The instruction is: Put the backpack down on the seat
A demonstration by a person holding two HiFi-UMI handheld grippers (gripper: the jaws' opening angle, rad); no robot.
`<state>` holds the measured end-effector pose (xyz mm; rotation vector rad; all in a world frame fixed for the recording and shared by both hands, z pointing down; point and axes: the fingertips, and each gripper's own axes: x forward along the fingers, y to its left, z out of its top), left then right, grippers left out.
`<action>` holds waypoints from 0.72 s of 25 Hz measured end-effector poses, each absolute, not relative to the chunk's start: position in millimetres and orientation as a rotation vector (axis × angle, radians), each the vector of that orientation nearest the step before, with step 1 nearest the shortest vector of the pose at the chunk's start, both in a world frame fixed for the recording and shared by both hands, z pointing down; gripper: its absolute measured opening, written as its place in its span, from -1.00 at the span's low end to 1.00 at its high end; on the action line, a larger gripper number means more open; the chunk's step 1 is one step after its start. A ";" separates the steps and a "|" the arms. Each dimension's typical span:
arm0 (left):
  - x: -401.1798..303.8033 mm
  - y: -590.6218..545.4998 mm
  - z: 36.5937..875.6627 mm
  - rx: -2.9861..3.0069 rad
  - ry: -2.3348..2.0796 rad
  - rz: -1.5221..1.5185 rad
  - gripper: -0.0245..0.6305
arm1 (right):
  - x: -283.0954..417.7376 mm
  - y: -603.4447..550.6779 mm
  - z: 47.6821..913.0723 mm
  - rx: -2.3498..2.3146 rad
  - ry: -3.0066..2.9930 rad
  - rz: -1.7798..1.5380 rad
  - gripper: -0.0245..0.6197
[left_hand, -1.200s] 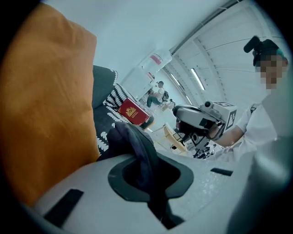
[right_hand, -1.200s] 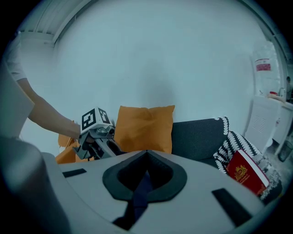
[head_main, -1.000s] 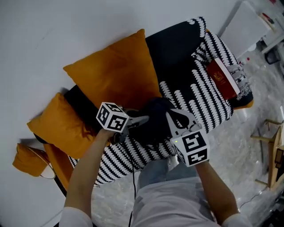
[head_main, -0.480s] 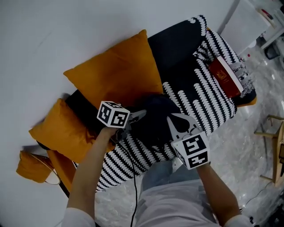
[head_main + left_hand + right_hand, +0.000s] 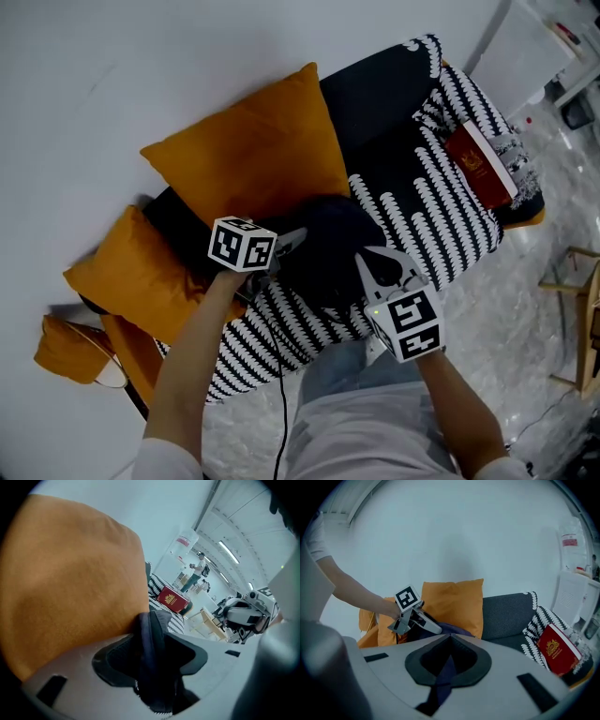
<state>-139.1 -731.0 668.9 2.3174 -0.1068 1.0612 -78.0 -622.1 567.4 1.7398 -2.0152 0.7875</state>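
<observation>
The dark backpack (image 5: pixel 328 248) rests on the sofa seat, on the black-and-white throw (image 5: pixel 441 187), and leans against a big orange cushion (image 5: pixel 253 159). My left gripper (image 5: pixel 298 236) is at the backpack's left side. Its jaws are opening, and a dark strap (image 5: pixel 150 667) lies loosely between them. My right gripper (image 5: pixel 372 255) is at the backpack's near right side, shut on a thin dark-blue strap (image 5: pixel 443 677). The right gripper view shows the left gripper (image 5: pixel 437 629) touching the backpack (image 5: pixel 452 630) in front of the cushion.
A red book (image 5: pixel 480 164) lies on the throw at the sofa's right end. More orange cushions (image 5: pixel 131 272) sit at the left end. White furniture (image 5: pixel 525 47) and a wooden frame (image 5: pixel 581 309) stand to the right on the pale floor.
The backpack and both grippers have stayed almost in place on the seat, drifting only slightly to the right in the head view.
</observation>
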 end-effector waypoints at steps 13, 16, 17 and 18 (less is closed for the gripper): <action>-151.8 -735.6 624.3 2.341 -0.316 0.923 -0.34 | -78.9 -611.0 548.5 1.702 -2.082 0.771 -0.92; -153.0 -731.5 606.4 2.391 -0.359 0.895 -0.34 | -79.1 -610.5 538.9 1.677 -2.119 0.746 -0.92; -153.6 -730.1 599.7 2.406 -0.379 0.883 -0.34 | -79.4 -610.2 535.2 1.667 -2.131 0.737 -0.92; -153.6 -728.2 592.3 2.419 -0.398 0.867 -0.35 | -79.3 -609.8 531.1 1.658 -2.142 0.729 -0.92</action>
